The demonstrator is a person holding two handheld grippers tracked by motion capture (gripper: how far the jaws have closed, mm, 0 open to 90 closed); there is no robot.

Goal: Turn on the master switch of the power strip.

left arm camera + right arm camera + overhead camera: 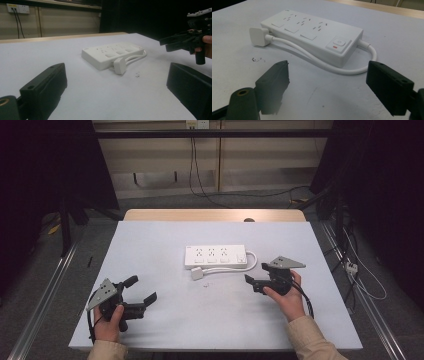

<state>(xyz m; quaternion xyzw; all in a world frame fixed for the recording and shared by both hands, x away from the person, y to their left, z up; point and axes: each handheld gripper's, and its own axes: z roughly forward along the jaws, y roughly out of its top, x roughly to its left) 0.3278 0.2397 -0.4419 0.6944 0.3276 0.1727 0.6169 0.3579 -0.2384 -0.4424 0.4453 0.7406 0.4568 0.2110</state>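
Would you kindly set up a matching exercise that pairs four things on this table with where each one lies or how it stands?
Things:
1. white plastic power strip
2. white square plug
3. left black tongs
4. right black tongs

Places or states:
A. open, at the table's near left
B. on the cable's end, in front of the strip
C. open, pointing at the strip from the right
D. flat at the table's middle

Pairs: 1-D, 2-B, 3-A, 4-C

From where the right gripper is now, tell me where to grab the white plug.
Grip the plug across its flat sides, just ahead of where its cable leaves. It lies free on the table beside the power strip, so come from above, probably with the open right gripper.
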